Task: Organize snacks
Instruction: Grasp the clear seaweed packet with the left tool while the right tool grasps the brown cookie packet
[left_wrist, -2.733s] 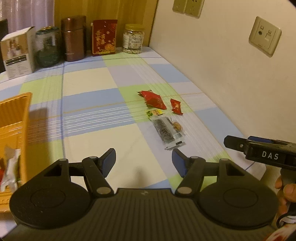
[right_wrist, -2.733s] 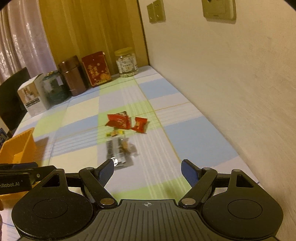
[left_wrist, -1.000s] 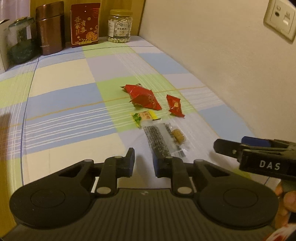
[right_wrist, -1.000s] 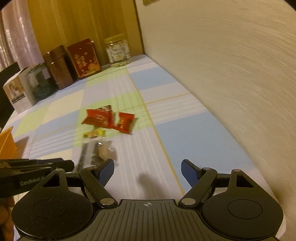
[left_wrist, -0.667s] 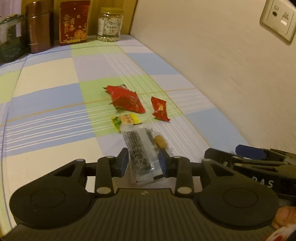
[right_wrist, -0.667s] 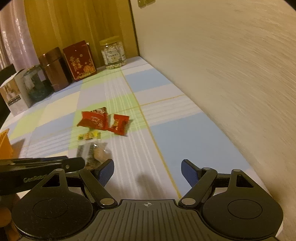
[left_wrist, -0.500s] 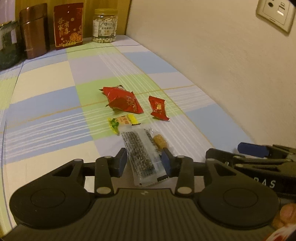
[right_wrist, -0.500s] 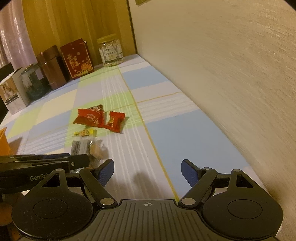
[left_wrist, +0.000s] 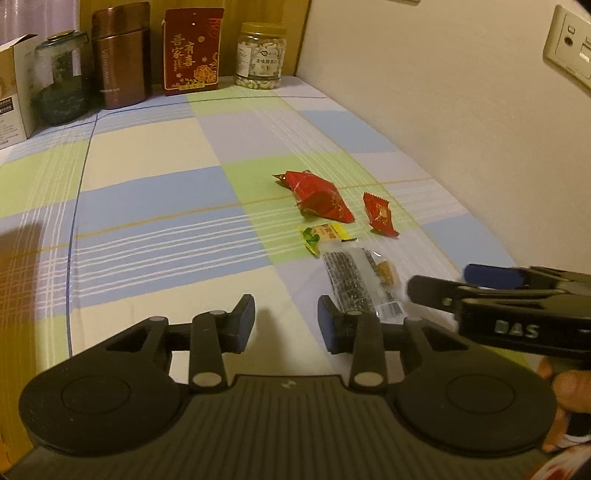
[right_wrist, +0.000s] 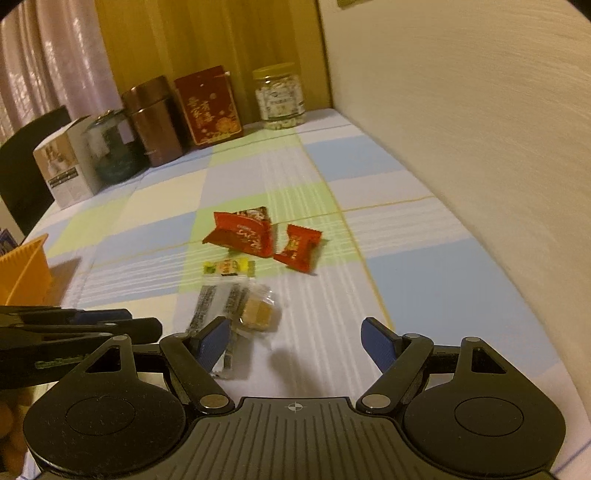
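Note:
Several snacks lie on the checked cloth: a large red packet (left_wrist: 321, 197) (right_wrist: 242, 234), a small red packet (left_wrist: 380, 214) (right_wrist: 299, 247), a yellow-green candy (left_wrist: 325, 234) (right_wrist: 229, 266), a clear packet with a dark bar (left_wrist: 351, 282) (right_wrist: 214, 306) and a tan cube (left_wrist: 386, 271) (right_wrist: 258, 314). My left gripper (left_wrist: 286, 323) is narrow and closing, with nothing between its jaws. The clear packet lies just past its right finger. My right gripper (right_wrist: 295, 343) is open wide and empty, its left finger beside the clear packet.
An orange basket (right_wrist: 26, 269) stands at the left edge. Along the back stand a nut jar (left_wrist: 260, 55), a red tin (left_wrist: 192, 48), a brown canister (left_wrist: 120, 55), a glass jar (left_wrist: 59, 81) and a box (right_wrist: 62, 166). The wall (left_wrist: 443, 92) borders the right side.
The left gripper straddled the clear packet half a second ago; it has since slid left, and the packet now lies off its right finger. The right gripper has come closer to the snacks.

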